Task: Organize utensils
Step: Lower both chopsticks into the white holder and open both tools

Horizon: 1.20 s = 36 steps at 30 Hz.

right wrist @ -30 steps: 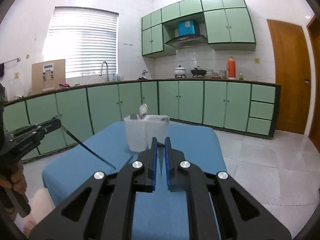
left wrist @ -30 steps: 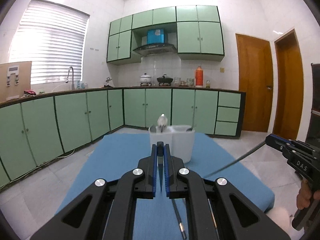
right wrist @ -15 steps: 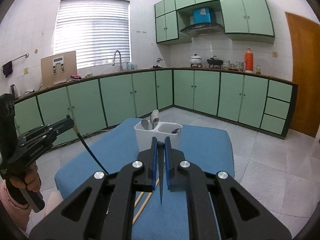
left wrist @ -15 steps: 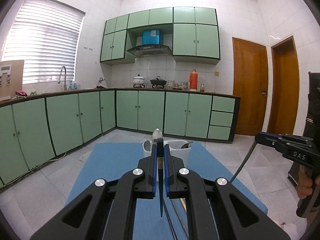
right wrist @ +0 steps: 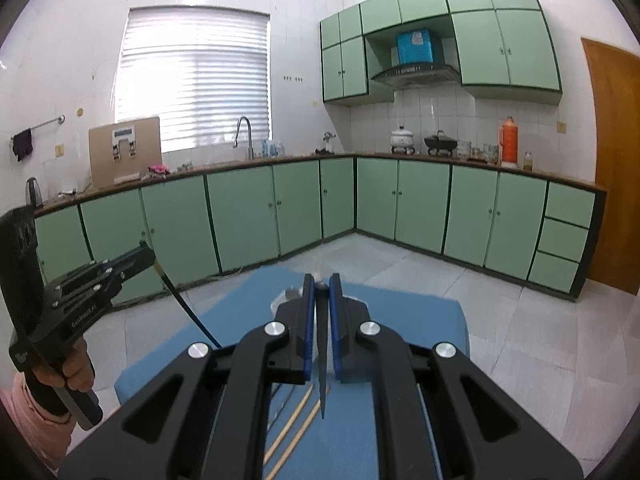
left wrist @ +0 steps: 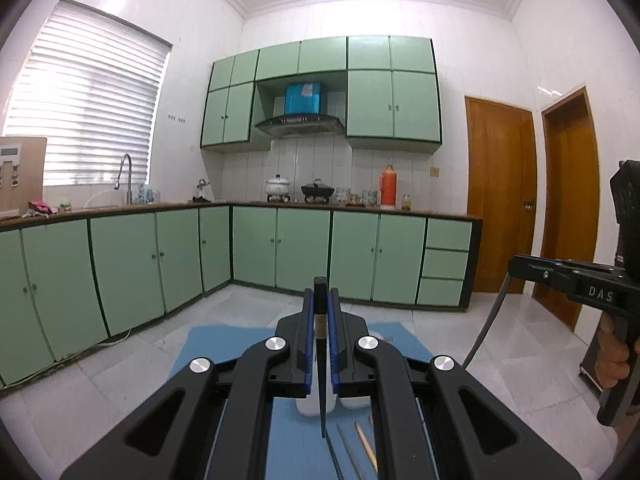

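A thin dark stick (left wrist: 320,364) was pinched tight in the left gripper (left wrist: 320,312), high above the blue table (left wrist: 208,344). Another dark stick (right wrist: 321,364) was squeezed by the right gripper (right wrist: 321,304). Two wooden chopsticks (right wrist: 294,420) were left lying on the table.

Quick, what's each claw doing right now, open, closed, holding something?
Left claw: closed on a dark chopstick, held tip down.
Right claw: closed on another dark chopstick, also tip down.
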### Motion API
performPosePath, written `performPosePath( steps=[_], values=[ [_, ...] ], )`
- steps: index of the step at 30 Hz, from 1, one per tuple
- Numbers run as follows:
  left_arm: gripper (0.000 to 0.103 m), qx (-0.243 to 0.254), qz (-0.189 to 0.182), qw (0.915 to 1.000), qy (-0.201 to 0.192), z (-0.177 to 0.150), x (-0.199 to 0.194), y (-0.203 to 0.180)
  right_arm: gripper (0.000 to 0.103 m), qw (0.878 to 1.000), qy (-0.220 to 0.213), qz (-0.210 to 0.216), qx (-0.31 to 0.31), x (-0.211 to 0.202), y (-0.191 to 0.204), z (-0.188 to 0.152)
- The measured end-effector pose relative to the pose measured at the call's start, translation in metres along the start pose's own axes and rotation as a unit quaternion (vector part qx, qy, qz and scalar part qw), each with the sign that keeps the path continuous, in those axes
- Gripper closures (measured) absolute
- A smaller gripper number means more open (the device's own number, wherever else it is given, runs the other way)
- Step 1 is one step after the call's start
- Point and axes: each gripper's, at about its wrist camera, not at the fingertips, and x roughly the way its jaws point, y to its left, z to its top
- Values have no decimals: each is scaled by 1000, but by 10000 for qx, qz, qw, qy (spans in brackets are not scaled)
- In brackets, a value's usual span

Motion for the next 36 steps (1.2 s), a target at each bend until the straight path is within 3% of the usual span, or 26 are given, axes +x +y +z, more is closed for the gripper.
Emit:
performPosePath(
  steps=[8,15,25,36],
  values=[
    [97,116,87,9984,-553,50,29,-5,97,9989,-455,-98,-13,20,-12,60],
    [97,137,137,9983,-548,61,85,-7,97,9985,-521,-164,88,74,-31,85],
    [97,90,156,9998,2,28,166,-1,97,9989,-339,-238,234,150,-44,62],
    [97,-1,148,9992,371,-2,198,7,97,9990,14,-272,358,190,-41,14]
  ],
)
